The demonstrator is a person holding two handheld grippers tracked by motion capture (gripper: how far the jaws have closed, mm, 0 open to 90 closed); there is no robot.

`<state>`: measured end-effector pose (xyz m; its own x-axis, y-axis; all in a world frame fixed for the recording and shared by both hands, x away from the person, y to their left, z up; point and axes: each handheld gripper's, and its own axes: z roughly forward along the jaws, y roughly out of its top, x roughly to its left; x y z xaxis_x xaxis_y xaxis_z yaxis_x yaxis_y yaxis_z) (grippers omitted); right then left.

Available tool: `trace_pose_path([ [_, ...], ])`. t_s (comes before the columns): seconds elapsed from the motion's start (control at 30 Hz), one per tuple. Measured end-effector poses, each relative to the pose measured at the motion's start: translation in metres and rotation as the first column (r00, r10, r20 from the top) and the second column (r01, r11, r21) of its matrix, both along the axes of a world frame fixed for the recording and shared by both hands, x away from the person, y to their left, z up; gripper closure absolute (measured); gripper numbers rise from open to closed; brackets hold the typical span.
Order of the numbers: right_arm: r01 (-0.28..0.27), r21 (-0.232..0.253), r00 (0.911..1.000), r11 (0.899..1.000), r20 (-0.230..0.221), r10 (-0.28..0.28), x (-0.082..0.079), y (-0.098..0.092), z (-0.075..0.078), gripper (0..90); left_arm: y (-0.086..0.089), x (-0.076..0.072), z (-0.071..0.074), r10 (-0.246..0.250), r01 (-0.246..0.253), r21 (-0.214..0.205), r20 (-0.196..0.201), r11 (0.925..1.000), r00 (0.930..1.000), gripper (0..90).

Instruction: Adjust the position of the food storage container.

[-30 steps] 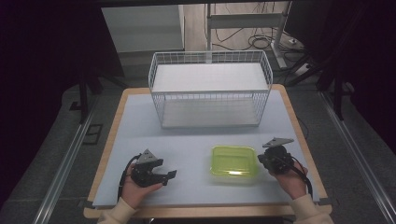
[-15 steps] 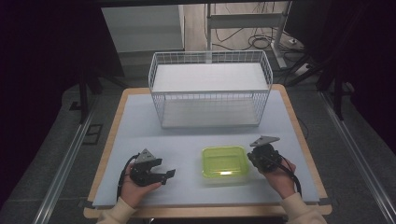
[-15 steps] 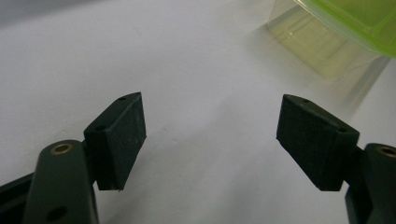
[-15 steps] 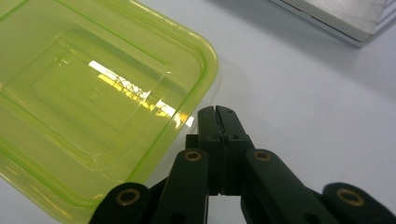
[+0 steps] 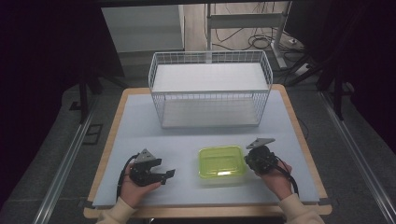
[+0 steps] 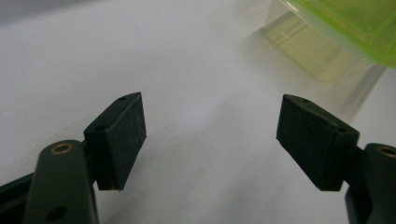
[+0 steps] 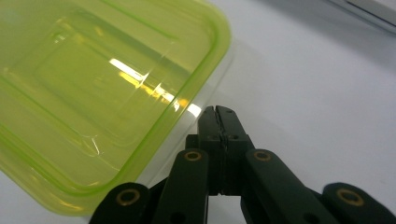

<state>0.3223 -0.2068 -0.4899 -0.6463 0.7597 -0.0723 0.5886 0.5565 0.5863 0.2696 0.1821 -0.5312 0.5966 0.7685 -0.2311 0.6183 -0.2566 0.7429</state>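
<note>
Table (image 5: 140,121): pale grey top with a wooden edge. I take the wire basket (image 5: 210,88) at the far middle as my landmark. It is white, open-topped, with a flat white shelf inside and nothing on it that I can see.

Container (image 5: 222,161): yellow-green translucent plastic box with its lid on, lying flat on the table on my side of the basket, well apart from it and roughly below its right half. In my right gripper view the lid (image 7: 93,88) has a raised rim and a sunken centre panel with a bright glare spot. In my left gripper view the clear lower tub (image 6: 317,51) shows under the green lip.

Handling, my judgement: light, probably empty, thin-walled and somewhat flexible. Glossy, so likely slippery between flat pads. It should slide on this smooth top if nudged from one side. Not fragile, though a hard squeeze could pop the lid. Best hold: pinch the projecting lip at a side or corner, or press in on two opposite sides, one gripper each.

Right gripper (image 7: 218,111): jaws fully together, holding nothing, tips just beside the container's near right edge; touching or not, I cannot tell. From the high view it sits at the box's right side (image 5: 259,158).

Left gripper (image 6: 210,140): jaws spread wide, nothing between them, bare table beneath. It is left of the container, apart from it (image 5: 166,176), aimed toward it.
</note>
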Motion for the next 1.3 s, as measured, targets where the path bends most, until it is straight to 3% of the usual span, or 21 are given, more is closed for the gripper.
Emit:
trace_pose_path([
  [0.53,-0.073,-0.021,0.9973,0.997,-0.011,0.073,0.0,0.035,-0.01,90.0,0.0,0.0,0.0,0.001,-0.001,0.003,-0.001,1.0,1.0,23.8],
  [0.77,-0.076,-0.03,0.9971,0.997,-0.007,0.076,0.002,0.033,-0.012,90.0,0.0,0.0,-0.001,0.004,-0.004,0.004,0.001,1.0,1.0,23.8],
  [1.03,-0.024,0.035,0.9996,0.999,0.016,0.023,0.003,0.006,-0.003,90.0,0.004,0.0,0.0,0.016,-0.016,-0.01,-0.002,0.9998,0.9999,23.8],
  [1.07,-0.014,0.076,0.9996,0.997,0.027,0.012,0.003,-0.004,0.001,90.0,0.005,0.0,0.001,0.017,-0.017,-0.013,-0.003,0.9998,0.9999,23.7],
  [1.1,-0.014,0.076,0.9996,0.997,0.027,0.012,0.003,-0.004,0.001,90.0,0.006,0.001,0.001,0.02,-0.02,-0.016,-0.004,0.9997,0.9998,23.7],
  [1.13,-0.01,0.115,0.9997,0.993,0.025,0.007,0.003,-0.015,0.003,89.2,0.007,0.0,0.0,0.023,-0.023,-0.014,-0.008,0.9996,0.9997,23.8],
  [1.3,0.001,0.205,1.0,0.979,0.008,-0.003,0.002,-0.033,0.007,87.5,0.011,-0.006,0.001,0.045,-0.045,-0.016,-0.008,0.9988,0.9989,23.8],
])
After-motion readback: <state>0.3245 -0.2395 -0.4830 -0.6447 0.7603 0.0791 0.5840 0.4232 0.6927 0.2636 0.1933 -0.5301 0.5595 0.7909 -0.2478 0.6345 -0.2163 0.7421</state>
